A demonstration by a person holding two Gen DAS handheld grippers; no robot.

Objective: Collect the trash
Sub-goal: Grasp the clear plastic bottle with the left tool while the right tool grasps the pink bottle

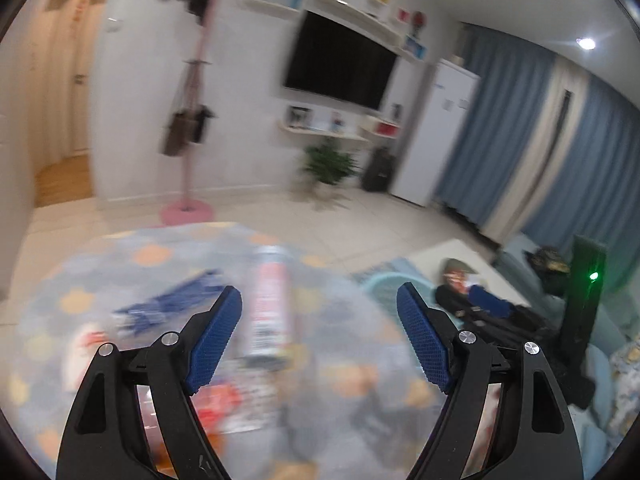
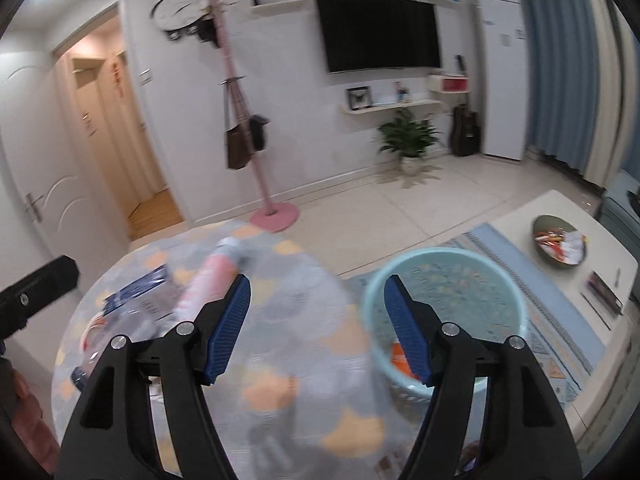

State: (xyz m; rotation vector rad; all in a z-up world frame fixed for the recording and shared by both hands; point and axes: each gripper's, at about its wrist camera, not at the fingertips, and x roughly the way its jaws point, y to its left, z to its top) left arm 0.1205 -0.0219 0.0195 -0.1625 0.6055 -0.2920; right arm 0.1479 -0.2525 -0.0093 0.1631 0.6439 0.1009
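Both grippers hang above a round table [image 2: 280, 396] with jaws spread wide and nothing between them. The left gripper [image 1: 320, 336] frames a blurred pink-and-white tube [image 1: 269, 304] at centre, a blue wrapper [image 1: 168, 304] to its left. The right gripper [image 2: 318, 328] sits centre-low; at its right a pale blue bin [image 2: 442, 268] holds what may be an orange scrap.

Round table with patterned cloth, trash on top; floor beside it.
Round table [image 2: 280, 392], grey cloth with orange hexagons. Lying on it: pink-white tube [image 2: 210, 284], blue wrapper [image 2: 138, 292], red-white packets [image 1: 228, 400], all blurred. Light blue basket [image 2: 440, 312] just beside the table, on a blue rug [image 2: 560, 320] over tiled floor [image 2: 400, 208]. Low white table [image 2: 560, 264] carries a bowl of wrappers [image 2: 560, 242].
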